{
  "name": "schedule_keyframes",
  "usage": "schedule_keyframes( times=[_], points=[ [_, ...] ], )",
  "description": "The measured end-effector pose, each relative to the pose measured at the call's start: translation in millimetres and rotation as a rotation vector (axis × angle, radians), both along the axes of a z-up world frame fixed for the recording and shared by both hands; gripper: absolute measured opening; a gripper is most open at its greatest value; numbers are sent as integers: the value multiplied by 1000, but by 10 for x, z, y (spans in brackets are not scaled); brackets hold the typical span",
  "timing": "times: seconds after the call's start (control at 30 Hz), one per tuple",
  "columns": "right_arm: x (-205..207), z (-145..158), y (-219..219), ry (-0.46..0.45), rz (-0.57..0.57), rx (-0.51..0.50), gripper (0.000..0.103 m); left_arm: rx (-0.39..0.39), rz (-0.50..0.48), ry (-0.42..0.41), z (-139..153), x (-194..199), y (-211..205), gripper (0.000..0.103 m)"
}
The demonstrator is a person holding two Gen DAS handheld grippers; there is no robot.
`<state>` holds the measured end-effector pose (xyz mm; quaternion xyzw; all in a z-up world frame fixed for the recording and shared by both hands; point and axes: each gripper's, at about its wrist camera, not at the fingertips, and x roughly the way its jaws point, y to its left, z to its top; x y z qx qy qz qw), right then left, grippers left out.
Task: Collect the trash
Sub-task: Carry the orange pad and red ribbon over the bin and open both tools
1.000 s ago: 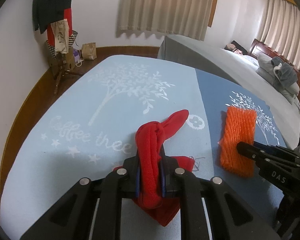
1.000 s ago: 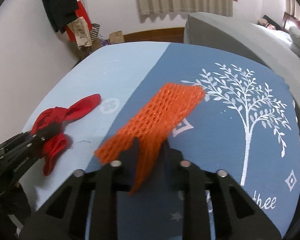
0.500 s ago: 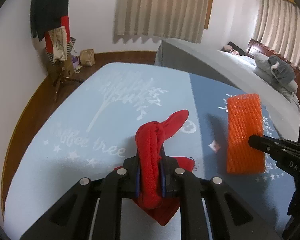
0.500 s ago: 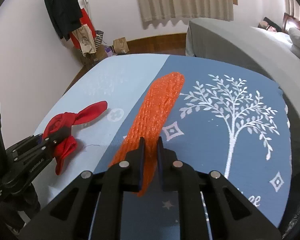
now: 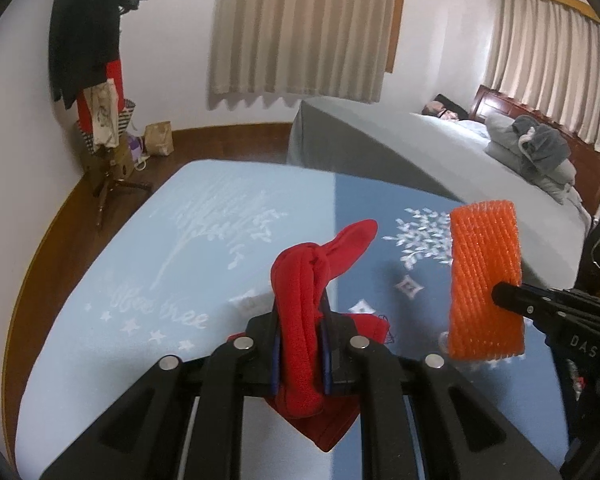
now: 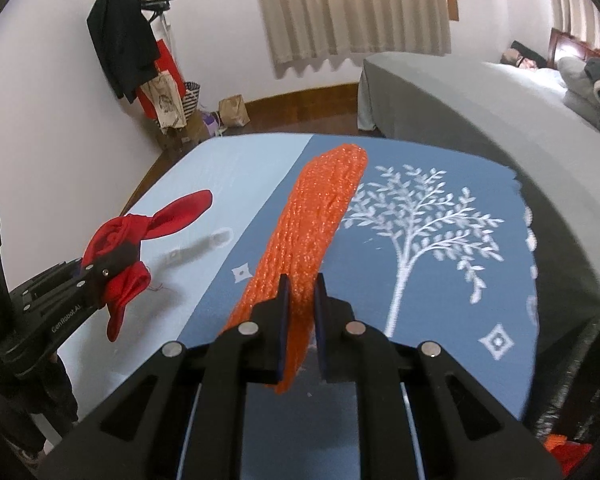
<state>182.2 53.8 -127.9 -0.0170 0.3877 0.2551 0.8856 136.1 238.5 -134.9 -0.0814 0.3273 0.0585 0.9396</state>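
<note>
My left gripper (image 5: pixel 300 320) is shut on a knotted red cloth (image 5: pixel 312 276), held up above the blue patterned mat (image 5: pixel 180 240). The cloth's loose end sticks forward and a flap hangs below the fingers. My right gripper (image 6: pixel 300 284) is shut on an orange foam net sleeve (image 6: pixel 320 216), which stands up off the mat and reaches forward. In the left wrist view the orange sleeve (image 5: pixel 484 280) hangs flat at the right, pinched by the right gripper (image 5: pixel 500 294). In the right wrist view the left gripper (image 6: pixel 116 256) holds the red cloth (image 6: pixel 148 232) at the left.
The two-tone blue mat (image 6: pixel 440 280) with white tree prints lies below both grippers. A grey bed (image 5: pixel 420 160) with folded clothes (image 5: pixel 536 144) runs along the right. A coat stand (image 5: pixel 88 60) with bags stands by the far wall, and a paper bag (image 5: pixel 160 138) sits on the wooden floor.
Both grippers have risen from the mat. The orange sleeve, lying on the mat before, now hangs lifted in the right gripper's pinch. The red cloth stays gripped and has come up too.
</note>
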Motion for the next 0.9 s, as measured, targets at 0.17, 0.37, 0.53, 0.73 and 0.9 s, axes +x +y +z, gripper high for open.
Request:
schedule_keyframes(
  times=[0.17,0.37,0.53,0.73,0.9],
  points=[
    [-127,158,-232,-29,-18,13,11,1,-33,-31,136,-41,-176,15],
    [-279,303,-521,-55,-49,22,11,3,-80,-63,286,-95,-429,15],
    [-388,402,-766,-73,-83,28,11,3,-122,-84,400,-145,-630,15],
    [-598,520,-1122,-101,-130,28,11,-1,-171,-107,523,-211,-890,15],
    [-742,605,-1415,-120,-172,29,11,1,-217,-123,600,-268,-1142,15]
  ],
)
